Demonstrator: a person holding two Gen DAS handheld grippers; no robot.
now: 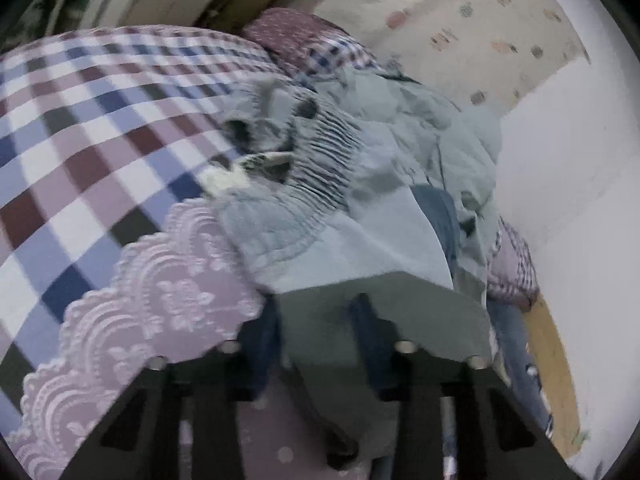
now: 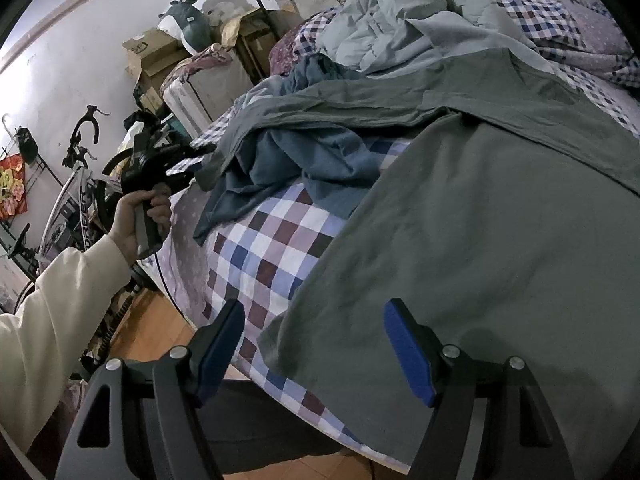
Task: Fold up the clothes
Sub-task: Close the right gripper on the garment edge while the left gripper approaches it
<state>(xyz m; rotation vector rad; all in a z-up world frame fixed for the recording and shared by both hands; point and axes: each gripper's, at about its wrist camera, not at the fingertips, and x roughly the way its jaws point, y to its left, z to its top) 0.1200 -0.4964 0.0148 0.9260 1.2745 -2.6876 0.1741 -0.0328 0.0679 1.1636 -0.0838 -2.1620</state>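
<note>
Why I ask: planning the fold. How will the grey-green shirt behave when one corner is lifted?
The grey-green shirt will probably drape limply; it already lies in soft wrinkles over the checked bedcover. It looks thin and light. Its hem overhangs the bed edge, so it may slide off. The right claw is open.

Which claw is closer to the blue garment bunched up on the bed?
Left. The left claw holds the gray shirt right beside the blue garment. The right claw hangs open at the shirt's near hem, farther away.
</note>
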